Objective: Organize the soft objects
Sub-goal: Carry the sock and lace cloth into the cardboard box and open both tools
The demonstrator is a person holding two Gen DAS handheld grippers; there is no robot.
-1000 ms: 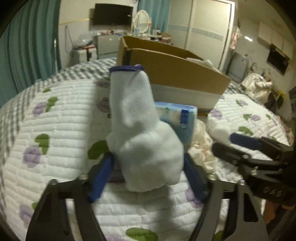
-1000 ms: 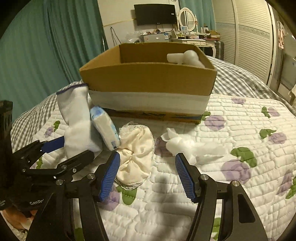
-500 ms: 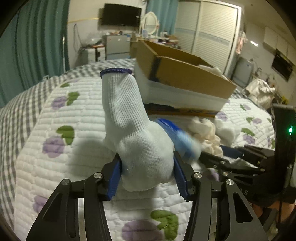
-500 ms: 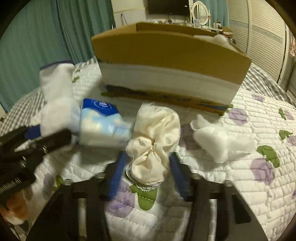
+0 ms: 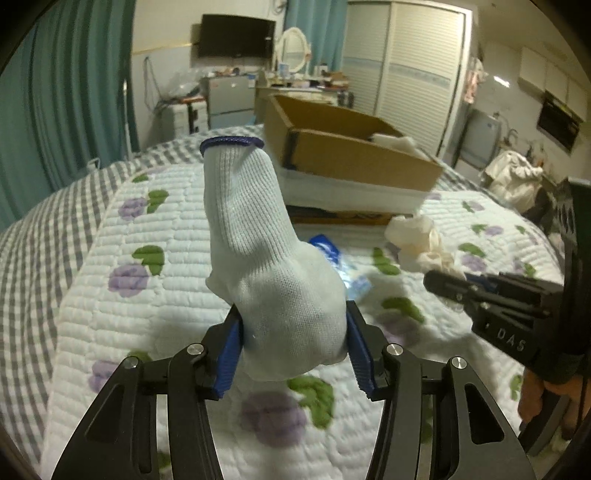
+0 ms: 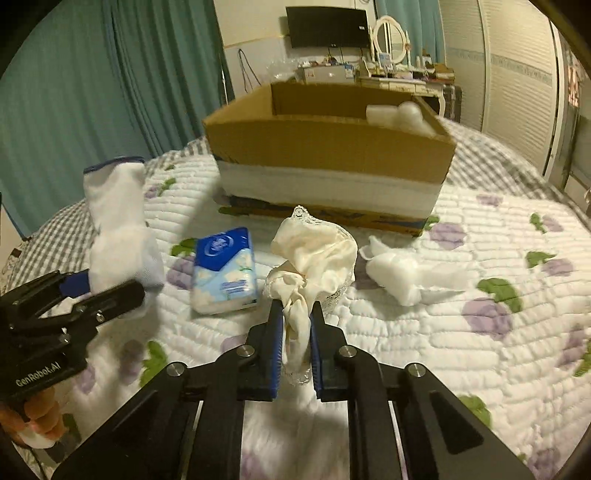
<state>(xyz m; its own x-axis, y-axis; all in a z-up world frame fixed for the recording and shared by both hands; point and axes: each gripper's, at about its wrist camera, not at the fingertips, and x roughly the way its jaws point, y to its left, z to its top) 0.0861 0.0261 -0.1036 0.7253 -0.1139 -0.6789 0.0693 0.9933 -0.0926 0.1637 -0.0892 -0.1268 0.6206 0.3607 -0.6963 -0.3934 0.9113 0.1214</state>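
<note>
Teal curtains (image 6: 110,92) hang behind a bed covered by a white quilt (image 6: 461,350) printed with purple flowers and green leaves. At the far left of the right wrist view, the left gripper (image 5: 293,343) holds a white knit glove (image 5: 266,258) with a dark blue cuff; its blue-padded jaws press against both sides of the glove's lower end, and the cuff stands upright above them. Just right of the glove, a blue and white tissue pack (image 6: 224,271) lies flat on the quilt, apart from both grippers. Next comes a cream lace-trimmed cloth (image 6: 314,258), bunched up, with its lower tail pinched between the right gripper (image 6: 296,339) jaws, which are drawn close together on the fabric. To the right of that cloth, a crumpled white cloth (image 6: 399,273) rests on the quilt, near but not touching it. Behind these items sits an open cardboard box (image 6: 332,147) with a white band around its lower half; a white soft item (image 6: 400,112) shows inside at its far right corner. Beyond the box, a wall-mounted television (image 6: 328,26) and a round mirror (image 6: 389,38) stand over a cluttered dresser, with louvred wardrobe doors (image 6: 517,74) to the right.
</note>
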